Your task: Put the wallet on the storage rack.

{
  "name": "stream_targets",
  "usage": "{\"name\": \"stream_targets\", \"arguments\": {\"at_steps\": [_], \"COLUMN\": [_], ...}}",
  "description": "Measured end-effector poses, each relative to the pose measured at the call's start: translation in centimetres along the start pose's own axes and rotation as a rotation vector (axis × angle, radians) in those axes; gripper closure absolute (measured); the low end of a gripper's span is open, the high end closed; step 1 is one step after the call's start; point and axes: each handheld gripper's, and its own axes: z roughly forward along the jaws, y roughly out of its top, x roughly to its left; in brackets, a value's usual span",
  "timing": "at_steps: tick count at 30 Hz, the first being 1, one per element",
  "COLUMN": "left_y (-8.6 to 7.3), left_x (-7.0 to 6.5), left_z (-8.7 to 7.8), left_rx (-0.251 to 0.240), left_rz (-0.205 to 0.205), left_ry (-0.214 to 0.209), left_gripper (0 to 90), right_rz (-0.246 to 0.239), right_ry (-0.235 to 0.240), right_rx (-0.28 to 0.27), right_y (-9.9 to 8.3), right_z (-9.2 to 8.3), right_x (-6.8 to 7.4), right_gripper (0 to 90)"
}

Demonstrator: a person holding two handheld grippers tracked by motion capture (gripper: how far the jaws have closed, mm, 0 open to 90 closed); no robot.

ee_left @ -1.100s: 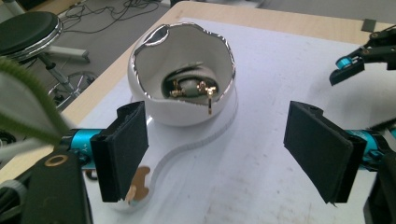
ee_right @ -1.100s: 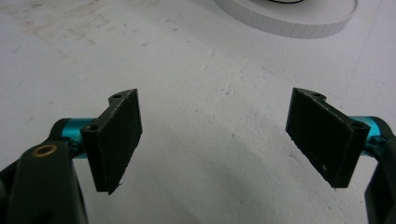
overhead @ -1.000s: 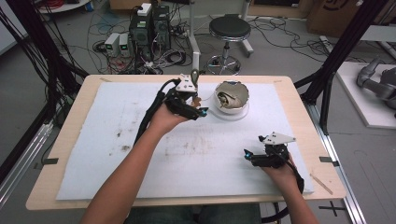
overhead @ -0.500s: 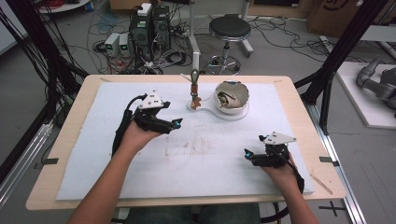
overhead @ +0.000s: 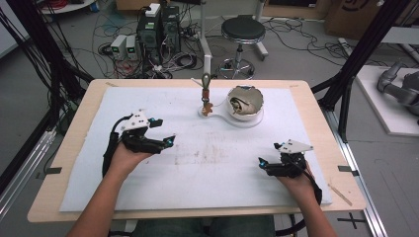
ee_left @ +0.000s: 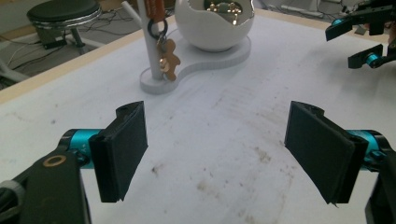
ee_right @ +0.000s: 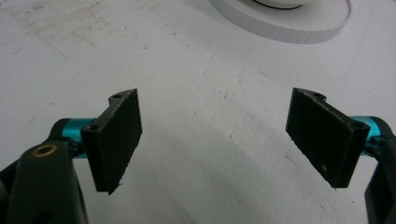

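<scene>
Resting on the white-covered desk [overhead: 148, 197], the left gripper [overhead: 165, 141] and right gripper [overhead: 263, 164] both gape released, well apart; the keychain stand [overhead: 205, 96] and egg-shaped bowl [overhead: 245, 103] sit beyond them.

No lettering, label, brand or number can be read anywhere; the cardboard box [overhead: 353, 15] at the upper right of the high view carries dark print too blurred to make out.

bowl [ee_left: 215, 25]: top cut off | contents too small to tell
</scene>
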Motion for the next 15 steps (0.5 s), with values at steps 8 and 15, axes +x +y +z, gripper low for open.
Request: {"name": "stream_targets", "arguments": {"at_steps": [8, 15], "left_y": [-2.6, -4.5], "left_x": [1.2, 2.0], "left_z": [-3.0, -4.5], "left_rx": [-0.043, -0.033], "left_rz": [-0.039, -0.074], "left_ry": [0.041, 0.073], "left_gripper": [20.8, 20.7], "right_rz": [0.009, 0.025], "right_ry": [-0.006, -0.009], "right_rx": [-0.007, -0.012], "right_y": [-0.1, -0.1], "right_z": [-0.1, -0.2], "right_x": [0.0, 0.0], "right_gripper": [18.7, 18.7]}}
